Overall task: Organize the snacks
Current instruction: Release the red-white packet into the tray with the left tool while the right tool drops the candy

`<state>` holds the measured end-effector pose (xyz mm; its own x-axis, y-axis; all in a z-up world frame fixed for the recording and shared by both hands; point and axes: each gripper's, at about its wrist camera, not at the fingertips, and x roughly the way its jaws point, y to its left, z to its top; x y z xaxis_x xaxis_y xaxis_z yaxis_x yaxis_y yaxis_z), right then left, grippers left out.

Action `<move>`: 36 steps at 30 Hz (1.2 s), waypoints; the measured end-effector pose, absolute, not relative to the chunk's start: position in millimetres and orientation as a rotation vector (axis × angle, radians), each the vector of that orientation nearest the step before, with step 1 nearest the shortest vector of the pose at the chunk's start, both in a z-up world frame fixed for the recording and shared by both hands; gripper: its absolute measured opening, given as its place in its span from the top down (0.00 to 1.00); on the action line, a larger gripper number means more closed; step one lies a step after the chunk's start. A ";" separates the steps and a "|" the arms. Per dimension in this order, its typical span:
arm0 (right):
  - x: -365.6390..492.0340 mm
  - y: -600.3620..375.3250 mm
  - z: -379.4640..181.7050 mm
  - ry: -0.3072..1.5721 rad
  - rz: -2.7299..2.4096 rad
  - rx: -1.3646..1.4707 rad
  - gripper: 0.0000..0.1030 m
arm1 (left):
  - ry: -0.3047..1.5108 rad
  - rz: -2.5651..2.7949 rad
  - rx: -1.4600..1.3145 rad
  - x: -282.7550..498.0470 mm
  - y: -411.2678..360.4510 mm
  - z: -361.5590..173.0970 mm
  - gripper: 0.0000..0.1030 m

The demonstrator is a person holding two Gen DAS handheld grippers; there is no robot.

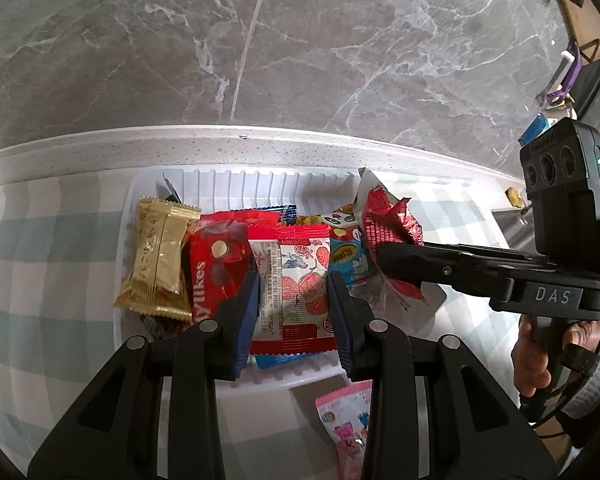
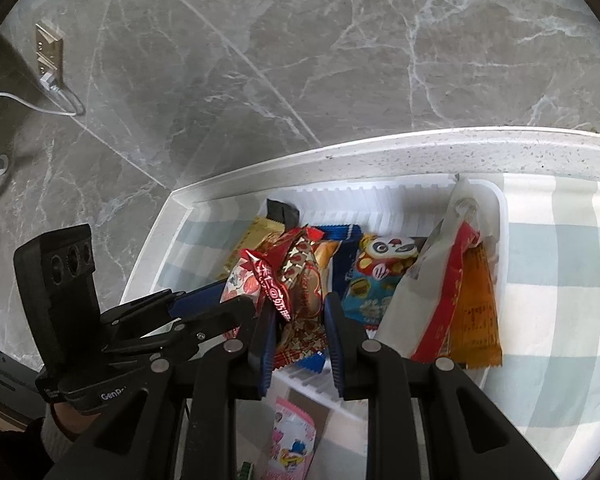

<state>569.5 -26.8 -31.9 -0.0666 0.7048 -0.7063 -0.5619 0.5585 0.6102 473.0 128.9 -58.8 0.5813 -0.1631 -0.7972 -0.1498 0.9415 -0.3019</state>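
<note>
A white ribbed tray (image 1: 260, 184) on the checked cloth holds several snack packets: a gold one (image 1: 158, 256), a red one (image 1: 216, 268), a strawberry packet (image 1: 290, 280) and a blue panda packet (image 2: 376, 280). My left gripper (image 1: 294, 304) is open, its blue pads either side of the strawberry packet. My right gripper (image 2: 300, 316) is open above a red star-print packet (image 2: 306, 292) in the tray. In the left wrist view the right gripper's fingers (image 1: 404, 260) press against a crumpled red-and-white packet (image 1: 388, 232). A tall white-and-red packet (image 2: 432, 280) leans at the tray's right end.
A pink packet (image 1: 348, 420) lies on the cloth in front of the tray; it also shows in the right wrist view (image 2: 292, 440). The white counter edge (image 1: 260, 140) runs behind the tray, with grey marble floor (image 1: 300, 40) beyond. An orange packet (image 2: 476, 312) stands beside the tall one.
</note>
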 end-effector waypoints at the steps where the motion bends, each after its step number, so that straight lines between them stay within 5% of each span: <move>1: 571.0 -25.7 -33.4 1.264 1.042 0.140 0.76 | 0.959 -0.007 -0.355 476.3 128.9 -61.0 0.69; 36: 576.9 -14.3 -39.7 1.226 0.980 0.086 0.68 | 0.942 0.066 -0.249 486.7 123.2 -65.5 0.56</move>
